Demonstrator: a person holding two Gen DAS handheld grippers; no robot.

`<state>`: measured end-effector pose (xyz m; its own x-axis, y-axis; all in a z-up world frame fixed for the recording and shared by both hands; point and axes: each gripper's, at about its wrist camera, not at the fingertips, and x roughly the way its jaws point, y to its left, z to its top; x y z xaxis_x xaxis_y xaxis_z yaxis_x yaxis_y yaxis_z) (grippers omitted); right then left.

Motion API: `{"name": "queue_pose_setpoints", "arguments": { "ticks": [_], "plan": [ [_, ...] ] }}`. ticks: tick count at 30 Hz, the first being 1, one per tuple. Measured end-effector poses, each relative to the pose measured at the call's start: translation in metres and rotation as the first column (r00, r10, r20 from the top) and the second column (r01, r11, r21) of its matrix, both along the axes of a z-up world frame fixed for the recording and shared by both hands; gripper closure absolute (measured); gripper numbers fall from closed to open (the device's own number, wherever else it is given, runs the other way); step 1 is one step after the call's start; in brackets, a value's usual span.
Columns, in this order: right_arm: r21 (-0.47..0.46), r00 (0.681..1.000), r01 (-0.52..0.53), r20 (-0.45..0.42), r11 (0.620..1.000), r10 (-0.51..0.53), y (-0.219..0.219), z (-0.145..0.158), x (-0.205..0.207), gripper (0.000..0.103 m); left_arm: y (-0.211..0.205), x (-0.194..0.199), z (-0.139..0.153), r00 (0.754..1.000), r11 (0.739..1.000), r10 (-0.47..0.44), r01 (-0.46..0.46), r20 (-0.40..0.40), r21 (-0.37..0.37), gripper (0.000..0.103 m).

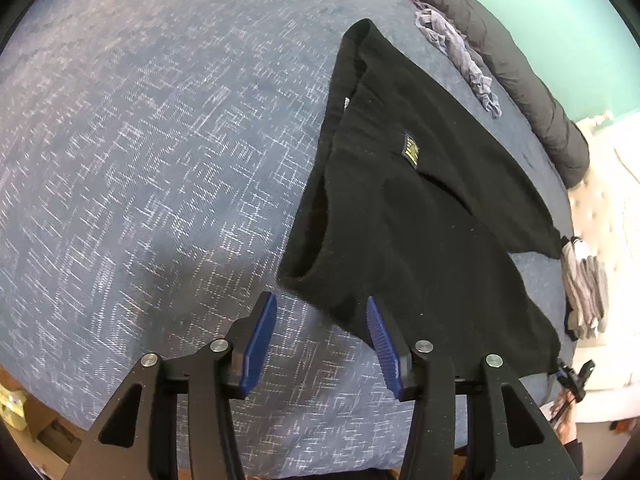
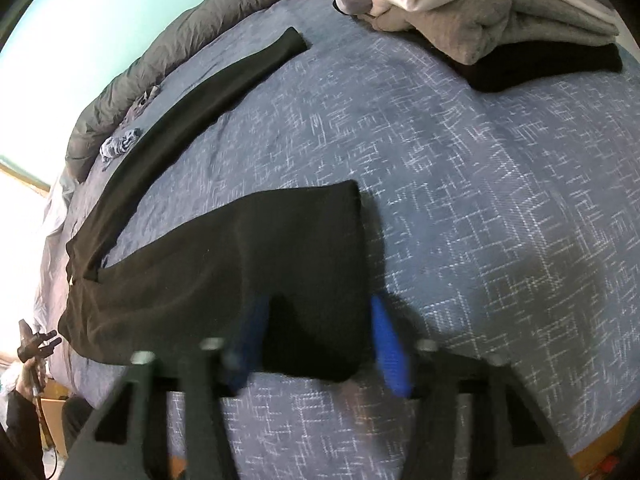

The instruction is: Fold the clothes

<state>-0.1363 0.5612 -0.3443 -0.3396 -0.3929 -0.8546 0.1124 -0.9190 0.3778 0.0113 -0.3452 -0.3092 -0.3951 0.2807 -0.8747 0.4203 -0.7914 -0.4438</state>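
A blue patterned bed [image 1: 140, 160] carries black trousers [image 1: 420, 200] spread flat, one leg stretched toward a dark duvet [image 1: 520, 72]. A pile of folded clothes [image 2: 500, 12] sits at the far corner. The left tool [image 1: 322, 312] gapes wide at the trousers' edge; the right tool [image 2: 316, 320], blurred, straddles a leg hem, also wide.

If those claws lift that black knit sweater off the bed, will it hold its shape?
Probably not: the black knit sweater lies limp on the blue bedspread, so it should droop. Its fuzzy surface likely grips the pads rather than slipping.
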Motion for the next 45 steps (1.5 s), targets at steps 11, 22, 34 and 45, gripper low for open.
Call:
{"name": "queue_pose_setpoints", "arguments": {
  "ticks": [11,22,34,45],
  "plan": [
    [0.031,0.981,-0.047,-0.186,0.998,0.052,-0.008,0.07,-0.005,0.095,-0.001,-0.012,-0.022,0.999,0.998,0.023,-0.021,-0.024,0.055,0.077],
    [0.046,0.93,-0.112,-0.348,0.993,0.12,-0.012,0.144,-0.013,0.096,-0.016,-0.006,0.023,0.994,0.999,0.027,-0.024,-0.108,0.024,0.097],
    [0.066,0.988,-0.061,-0.14,0.996,0.07,0.016,0.044,0.001,0.091,-0.013,0.001,-0.005,0.998,0.999,0.04,-0.038,-0.05,0.035,0.097],
    [0.052,0.992,-0.014,-0.128,0.999,0.021,0.021,0.04,-0.019,0.051,-0.011,-0.007,-0.008,0.999,0.999,0.036,-0.036,-0.025,0.019,0.097]
  ]
}}
